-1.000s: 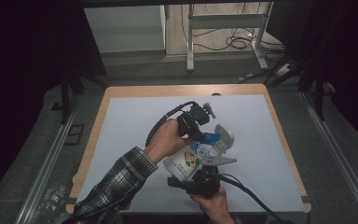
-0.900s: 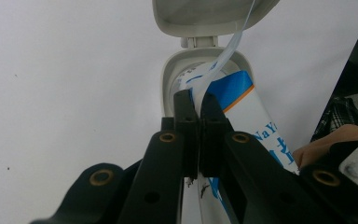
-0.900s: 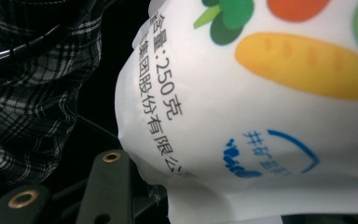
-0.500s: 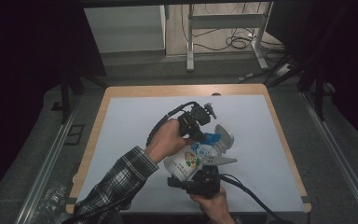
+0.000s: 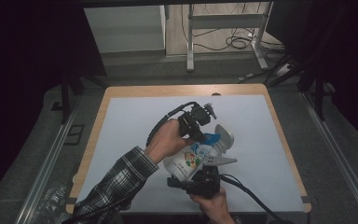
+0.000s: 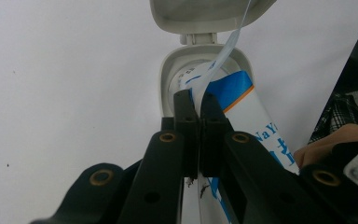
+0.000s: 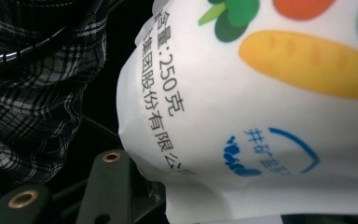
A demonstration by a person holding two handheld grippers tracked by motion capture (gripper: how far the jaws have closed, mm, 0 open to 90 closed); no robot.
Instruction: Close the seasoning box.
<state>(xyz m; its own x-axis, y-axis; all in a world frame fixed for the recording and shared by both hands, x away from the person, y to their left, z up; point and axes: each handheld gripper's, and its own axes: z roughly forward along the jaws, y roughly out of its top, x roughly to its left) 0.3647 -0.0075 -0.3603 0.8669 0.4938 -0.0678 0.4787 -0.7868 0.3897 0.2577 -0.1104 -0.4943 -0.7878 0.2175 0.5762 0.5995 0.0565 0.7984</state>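
L gripper (image 6: 198,105) pinched tight on seal strip (image 6: 223,58) – R gripper (image 5: 204,173) clamps the bottle (image 5: 193,158).

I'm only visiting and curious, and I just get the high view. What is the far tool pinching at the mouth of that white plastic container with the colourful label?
Observer: The left gripper is shut on a thin, pale blue strip that runs up from the opening.
Operator: Is the lid off?
Observer: No. The pale grey flip lid is hinged back and open.
Operator: What's on the label?
Observer: The right gripper view shows the white plastic container printed with a yellow-orange carrot shape and green leaves.
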